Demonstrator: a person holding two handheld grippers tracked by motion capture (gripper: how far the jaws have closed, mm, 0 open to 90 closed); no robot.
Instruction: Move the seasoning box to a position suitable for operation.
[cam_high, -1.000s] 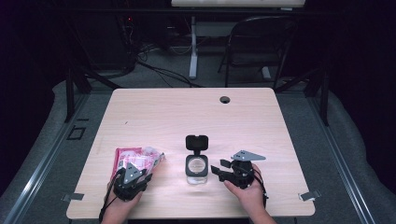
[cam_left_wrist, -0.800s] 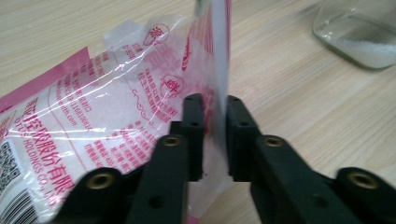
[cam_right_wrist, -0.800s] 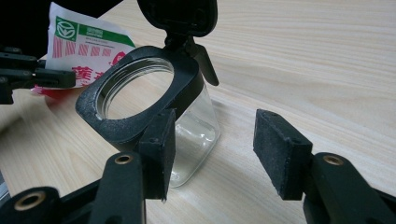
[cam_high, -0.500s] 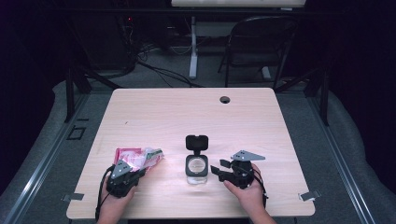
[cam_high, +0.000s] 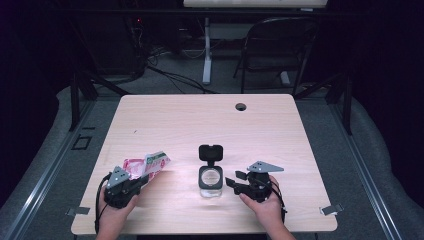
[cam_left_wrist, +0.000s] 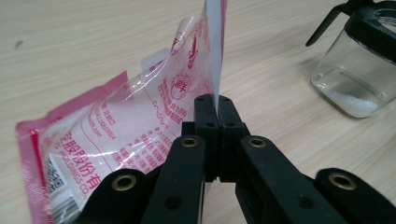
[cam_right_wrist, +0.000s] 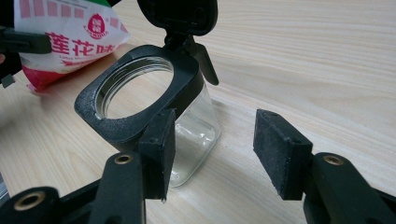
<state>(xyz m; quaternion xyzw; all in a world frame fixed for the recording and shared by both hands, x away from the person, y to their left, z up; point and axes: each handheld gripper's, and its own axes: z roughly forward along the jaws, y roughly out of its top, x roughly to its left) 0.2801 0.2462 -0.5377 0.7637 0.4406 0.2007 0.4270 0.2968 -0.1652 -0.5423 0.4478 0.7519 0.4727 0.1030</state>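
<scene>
Two tools work at the surface (cam_high: 210, 120). Left tool (cam_left_wrist: 215, 105): jaws just closed fully on the sachet's (cam_left_wrist: 116, 135) top edge, lifting that end while its far corner rests down; pouring can follow. Right tool (cam_right_wrist: 212, 149): jaws parted, empty, just beside the open glass jar (cam_right_wrist: 154, 107), right of the sachet.

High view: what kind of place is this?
Probably a lab or recording room, not a kitchen: a bare wooden table with a cable hole, loose cables on the floor, and a folding chair behind it.
</scene>
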